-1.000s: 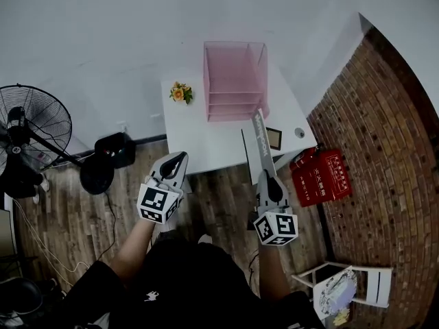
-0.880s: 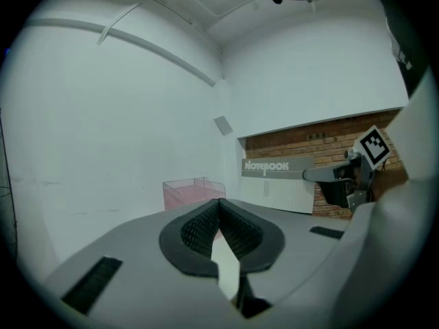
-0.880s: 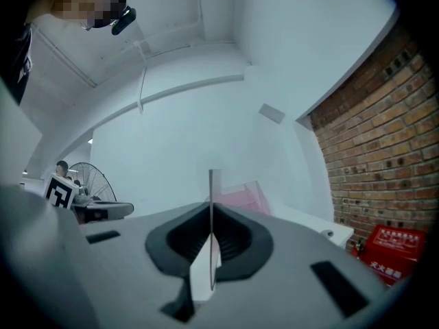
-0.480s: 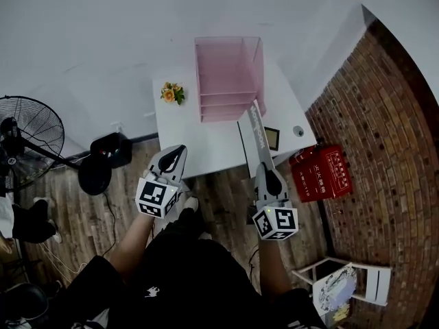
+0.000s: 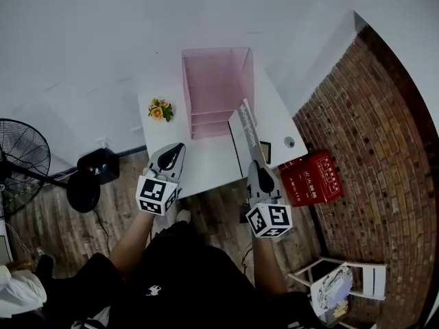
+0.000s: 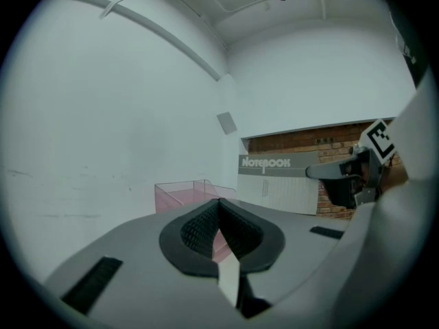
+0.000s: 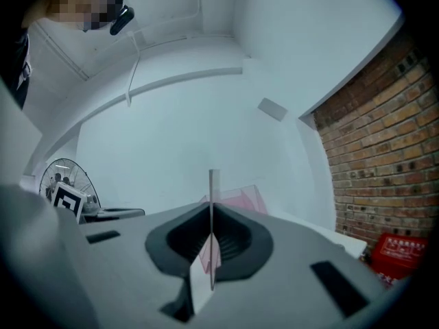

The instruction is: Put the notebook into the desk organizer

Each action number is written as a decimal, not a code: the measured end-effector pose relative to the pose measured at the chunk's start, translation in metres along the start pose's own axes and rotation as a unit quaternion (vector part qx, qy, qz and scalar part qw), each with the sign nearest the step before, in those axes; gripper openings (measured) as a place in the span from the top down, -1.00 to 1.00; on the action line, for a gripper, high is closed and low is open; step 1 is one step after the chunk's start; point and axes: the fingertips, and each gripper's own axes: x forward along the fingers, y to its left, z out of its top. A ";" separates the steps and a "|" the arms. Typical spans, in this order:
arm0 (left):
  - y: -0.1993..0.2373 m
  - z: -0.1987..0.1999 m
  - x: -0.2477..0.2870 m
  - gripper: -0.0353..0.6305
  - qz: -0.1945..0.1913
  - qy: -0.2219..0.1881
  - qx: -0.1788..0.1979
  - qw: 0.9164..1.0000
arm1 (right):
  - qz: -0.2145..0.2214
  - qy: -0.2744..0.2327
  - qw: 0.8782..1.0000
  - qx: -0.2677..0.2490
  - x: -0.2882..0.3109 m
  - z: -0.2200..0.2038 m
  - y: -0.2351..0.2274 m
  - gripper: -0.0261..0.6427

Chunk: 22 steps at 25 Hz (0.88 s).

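Note:
The pink see-through desk organizer (image 5: 216, 91) stands at the back of the white table (image 5: 206, 160); it also shows as the organizer (image 6: 180, 195) and the organizer (image 7: 240, 200). My right gripper (image 5: 255, 166) is shut on the grey notebook (image 5: 245, 127), which stands on edge above the table, its far end beside the organizer's right front corner. Edge-on, the notebook (image 7: 212, 204) sits between the right gripper (image 7: 211, 218) jaws. The notebook (image 6: 281, 184) cover faces my left gripper (image 6: 219, 210). The left gripper (image 5: 176, 149) is shut and empty over the table's front edge.
A small flower pot (image 5: 160, 110) sits left of the organizer. A small framed card (image 5: 265, 152) and a round object (image 5: 289, 142) lie on the table's right side. A red box (image 5: 315, 177) stands by the brick wall (image 5: 370, 136). A fan (image 5: 20, 163) stands far left.
Both grippers have moved forward toward the table. The notebook's far end has come closer to the organizer's right front corner. The right gripper's hold is unchanged.

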 end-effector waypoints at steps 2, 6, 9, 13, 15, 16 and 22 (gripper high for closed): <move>0.013 0.002 0.011 0.88 -0.004 -0.001 -0.003 1.000 | 0.000 0.000 1.000 -0.003 0.020 0.000 0.005 0.89; 0.042 0.003 0.035 0.88 -0.003 -0.004 -0.004 1.000 | 0.005 -0.005 1.000 -0.021 0.067 0.000 0.016 0.89; 0.062 0.005 0.052 0.88 -0.003 -0.007 -0.001 1.000 | 0.002 -0.010 1.000 -0.020 0.102 0.002 0.024 0.89; 0.085 0.007 0.070 0.88 -0.011 -0.015 -0.002 1.000 | -0.003 -0.019 1.000 -0.004 0.142 0.006 0.033 0.89; 0.094 0.008 0.080 0.88 -0.016 -0.018 0.001 1.000 | -0.008 -0.025 1.000 0.001 0.159 0.006 0.035 0.89; 0.098 0.009 0.084 0.88 -0.017 -0.020 0.003 1.000 | -0.009 -0.026 1.000 0.004 0.167 0.005 0.037 0.89; 0.111 0.005 0.102 0.88 -0.021 -0.015 0.007 1.000 | -0.015 -0.018 0.999 0.027 0.202 -0.011 0.047 0.89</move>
